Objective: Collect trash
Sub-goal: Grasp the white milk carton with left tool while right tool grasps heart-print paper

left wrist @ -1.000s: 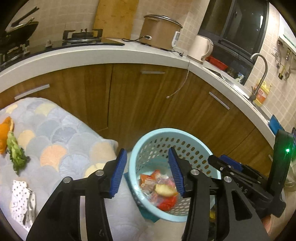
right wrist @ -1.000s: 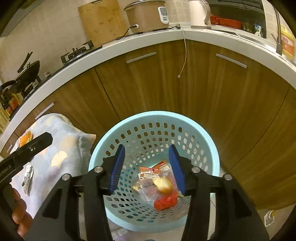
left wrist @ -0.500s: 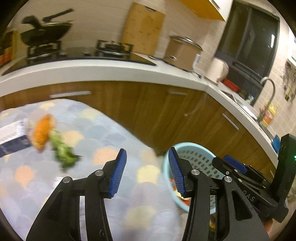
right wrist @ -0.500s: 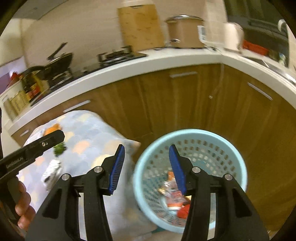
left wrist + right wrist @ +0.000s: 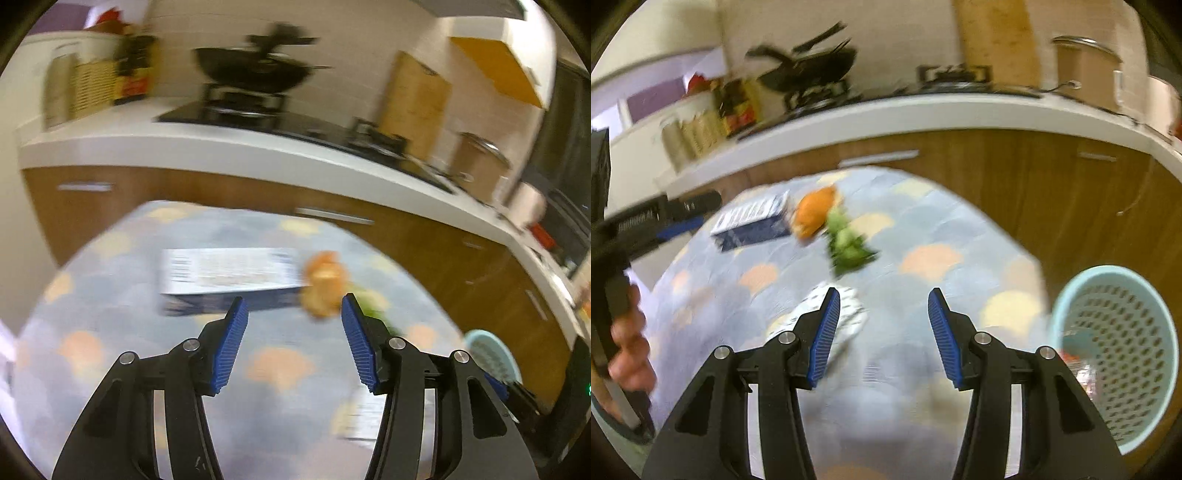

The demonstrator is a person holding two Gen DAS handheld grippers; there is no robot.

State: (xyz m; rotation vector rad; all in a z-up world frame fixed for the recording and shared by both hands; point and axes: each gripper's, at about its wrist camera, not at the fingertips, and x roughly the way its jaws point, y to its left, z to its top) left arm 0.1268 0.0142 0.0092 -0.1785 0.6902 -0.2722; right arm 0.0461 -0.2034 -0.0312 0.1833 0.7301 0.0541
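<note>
Both tools hover empty over the patterned worktop [image 5: 923, 229], the left tool [image 5: 291, 339] opening, the right tool [image 5: 882, 332] released.

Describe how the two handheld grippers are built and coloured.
Both the left gripper and the right gripper have black angular plastic linkage arms joined by round silver pivot pins. Their jaws carry bright blue ribbed pads. Seen from the right wrist view, the left gripper's black body bears small white lettering, too blurred to read.
</note>
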